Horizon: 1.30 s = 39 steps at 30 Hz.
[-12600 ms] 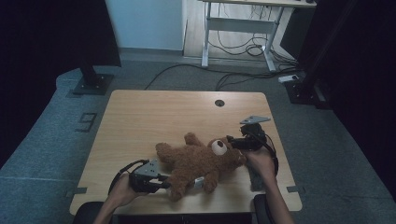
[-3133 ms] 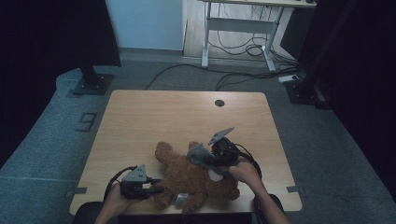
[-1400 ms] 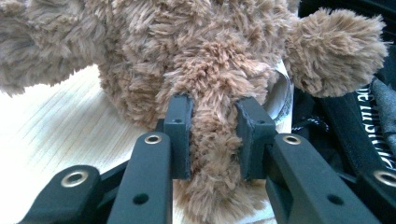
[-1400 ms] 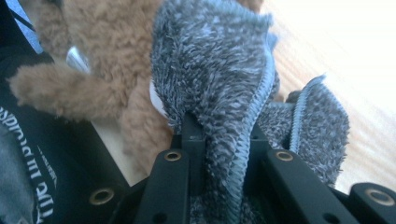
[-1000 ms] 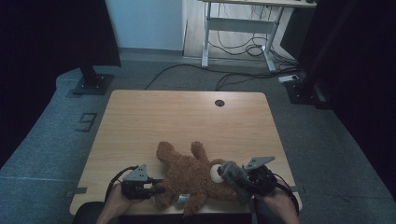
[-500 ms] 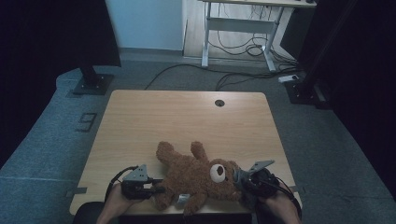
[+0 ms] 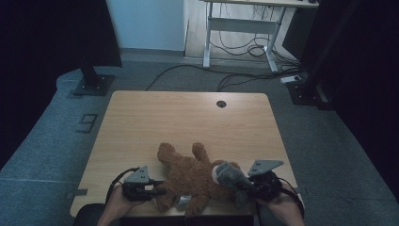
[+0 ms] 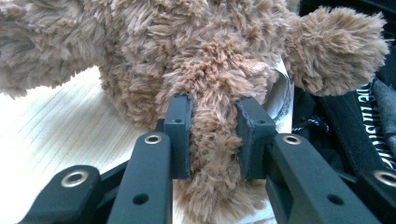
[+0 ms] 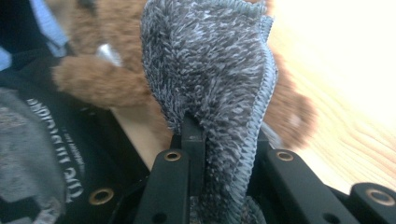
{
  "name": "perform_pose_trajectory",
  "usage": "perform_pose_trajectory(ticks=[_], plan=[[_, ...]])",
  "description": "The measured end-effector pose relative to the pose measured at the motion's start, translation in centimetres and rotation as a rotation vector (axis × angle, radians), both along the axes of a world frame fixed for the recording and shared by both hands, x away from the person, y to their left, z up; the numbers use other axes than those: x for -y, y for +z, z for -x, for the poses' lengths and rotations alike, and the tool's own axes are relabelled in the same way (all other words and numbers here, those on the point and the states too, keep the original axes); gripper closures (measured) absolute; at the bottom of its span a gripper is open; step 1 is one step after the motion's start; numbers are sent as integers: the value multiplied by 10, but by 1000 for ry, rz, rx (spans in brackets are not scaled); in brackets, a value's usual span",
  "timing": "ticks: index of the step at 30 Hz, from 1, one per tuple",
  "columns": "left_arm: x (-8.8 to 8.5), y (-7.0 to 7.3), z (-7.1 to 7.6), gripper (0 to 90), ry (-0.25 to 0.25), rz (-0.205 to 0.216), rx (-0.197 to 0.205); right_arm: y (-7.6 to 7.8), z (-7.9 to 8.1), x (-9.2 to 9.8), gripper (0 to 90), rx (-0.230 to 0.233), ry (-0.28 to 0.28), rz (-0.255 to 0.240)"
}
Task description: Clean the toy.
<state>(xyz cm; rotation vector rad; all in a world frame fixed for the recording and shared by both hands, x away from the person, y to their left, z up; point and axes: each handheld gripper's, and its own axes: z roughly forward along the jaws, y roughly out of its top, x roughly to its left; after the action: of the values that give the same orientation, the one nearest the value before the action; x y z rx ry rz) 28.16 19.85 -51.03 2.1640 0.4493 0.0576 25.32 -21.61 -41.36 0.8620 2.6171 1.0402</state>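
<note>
The left gripper pinched the teddy bear's limb, pinning it. The right gripper clamped a grey cloth over the bear's head; wiping gently against that firm anchor seemed wisest.

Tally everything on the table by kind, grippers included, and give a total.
Teddy bear: 1
Grey cloth: 1
Grippers: 2, the left gripper with its jaws shut on the bear's limb, the right gripper with its jaws shut on the cloth
Total: 4

Grey carpet floor, wooden table, desk frame behind, cables.
</note>
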Motion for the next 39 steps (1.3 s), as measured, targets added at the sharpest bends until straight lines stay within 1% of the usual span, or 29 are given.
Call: perform_pose_trajectory(ticks=[3,5,8,9,11,13,18,26,29,32,34,36,38,39], plan=[[0,0,0,685,0,0,-1,-9,1,-19,766,-25,59,15],[0,0,0,685,-1,-1,0,-18,0,-30,766,-47,91,39],[0,0,0,685,-3,-1,-1,-31,-1,-40,766,-79,115,69],[0,0,0,685,-4,-1,-1,-35,-2,-42,766,-95,120,75],[0,0,0,687,-5,-2,0,-38,-2,-42,766,-111,124,73],[0,0,0,691,-4,-3,1,-40,-2,-39,765,-123,125,69],[0,0,0,699,-2,-1,0,-46,0,-33,766,-147,127,85],[0,0,0,700,-2,4,-3,-54,0,-17,765,-193,99,103],[0,0,0,700,-4,5,-3,-58,0,-8,765,-207,76,116],[1,0,0,700,-6,7,-7,-61,-2,2,765,-217,42,130],[1,0,0,700,-6,8,-8,-61,-3,9,765,-217,15,142],[1,0,0,699,-5,10,-7,-59,-4,17,765,-207,-11,154],[1,0,0,699,-4,11,-7,-53,-5,24,765,-189,-41,160],[1,0,0,698,-4,11,-6,-48,-5,27,765,-175,-55,162]])
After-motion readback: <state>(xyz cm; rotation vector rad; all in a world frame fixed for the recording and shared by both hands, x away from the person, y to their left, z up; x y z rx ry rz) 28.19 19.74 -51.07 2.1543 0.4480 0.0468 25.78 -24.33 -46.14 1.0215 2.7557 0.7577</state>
